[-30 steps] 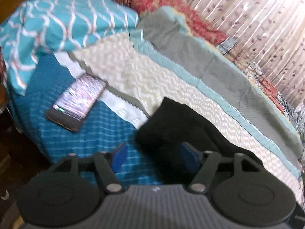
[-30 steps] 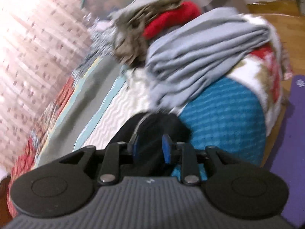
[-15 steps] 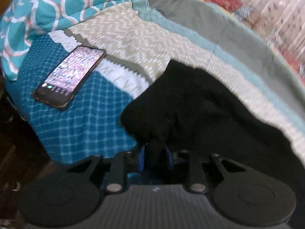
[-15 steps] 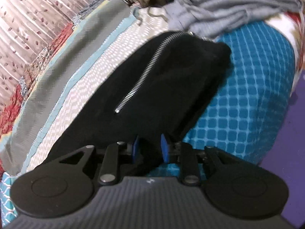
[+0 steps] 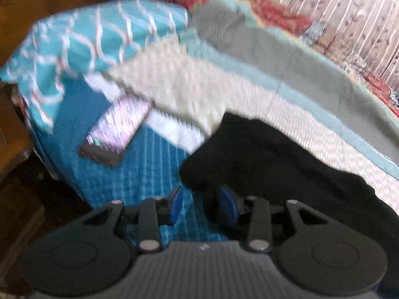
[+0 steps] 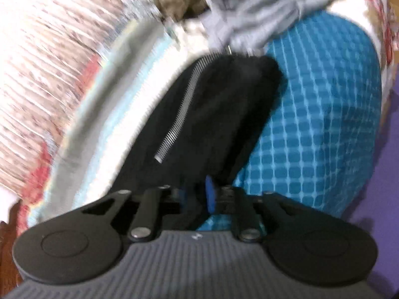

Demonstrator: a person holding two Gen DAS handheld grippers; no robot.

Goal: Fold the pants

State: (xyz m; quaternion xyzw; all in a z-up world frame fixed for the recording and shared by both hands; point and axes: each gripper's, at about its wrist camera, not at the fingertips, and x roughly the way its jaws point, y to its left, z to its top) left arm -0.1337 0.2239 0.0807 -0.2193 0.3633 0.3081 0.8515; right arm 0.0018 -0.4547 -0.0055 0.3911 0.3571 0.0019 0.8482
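Black pants [image 5: 269, 157] lie along the near edge of the bed, over a blue checked cover and a pale patterned quilt. In the left wrist view my left gripper [image 5: 202, 205] is open, its blue pads either side of the pants' near corner. In the right wrist view the pants [image 6: 219, 114] show a silver zipper [image 6: 179, 109] running up the cloth. My right gripper [image 6: 195, 195] has its blue pads close together on the pants' near edge.
A phone [image 5: 117, 129] with a lit screen lies on the blue checked cover [image 5: 129, 174] left of the pants. A teal patterned pillow [image 5: 94, 49] lies behind it. Grey folded clothes [image 6: 274, 7] are piled at the pants' far end. A purple mat [image 6: 384, 199] lies beside the bed.
My left gripper, shut on the pants' corner half a second ago, has opened and drawn back. My right gripper stays closed on the pants and has shifted a little.
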